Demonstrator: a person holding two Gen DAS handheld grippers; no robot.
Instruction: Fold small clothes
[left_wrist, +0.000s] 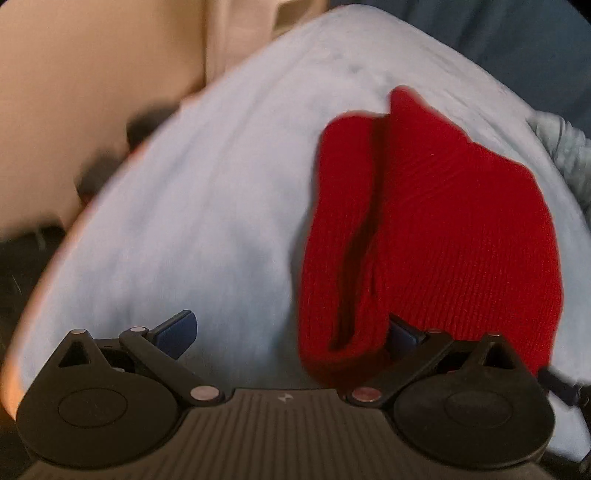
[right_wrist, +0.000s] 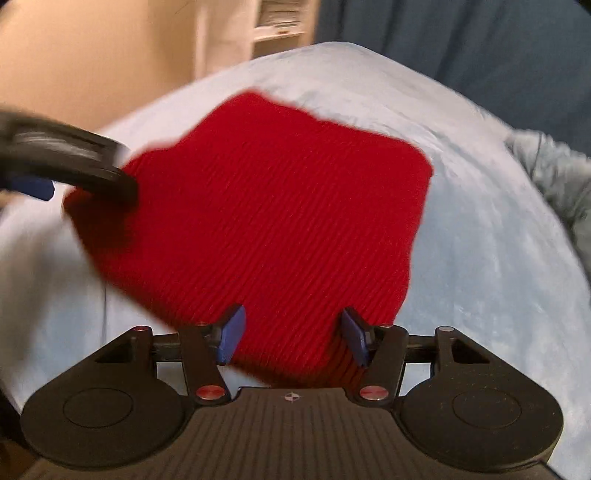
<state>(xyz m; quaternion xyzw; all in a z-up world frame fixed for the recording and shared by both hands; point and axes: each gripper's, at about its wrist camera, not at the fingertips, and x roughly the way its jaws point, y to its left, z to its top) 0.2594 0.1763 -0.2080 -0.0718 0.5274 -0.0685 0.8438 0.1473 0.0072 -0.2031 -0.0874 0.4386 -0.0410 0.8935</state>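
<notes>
In the left wrist view, a red knitted garment (left_wrist: 436, 229) lay folded on a pale blue blanket (left_wrist: 184, 221), filling the frame from the centre toward 3 o'clock, with a deep crease running toward 6 o'clock. The left gripper (left_wrist: 291, 330) stood spread wide; its left finger (left_wrist: 177, 330) hung over bare blanket, while its right one sat against the garment's near edge, nothing pinched. A grey cloth (left_wrist: 565, 147) lay at 3 o'clock.

In the right wrist view, the garment (right_wrist: 266, 214) lay flat at centre. The right gripper (right_wrist: 293, 338) stood spread, the garment's near edge lying between its blue pads (right_wrist: 231, 338), unpinched. The left gripper (right_wrist: 74, 166), blurred, reached the garment's corner at 9 o'clock.
</notes>
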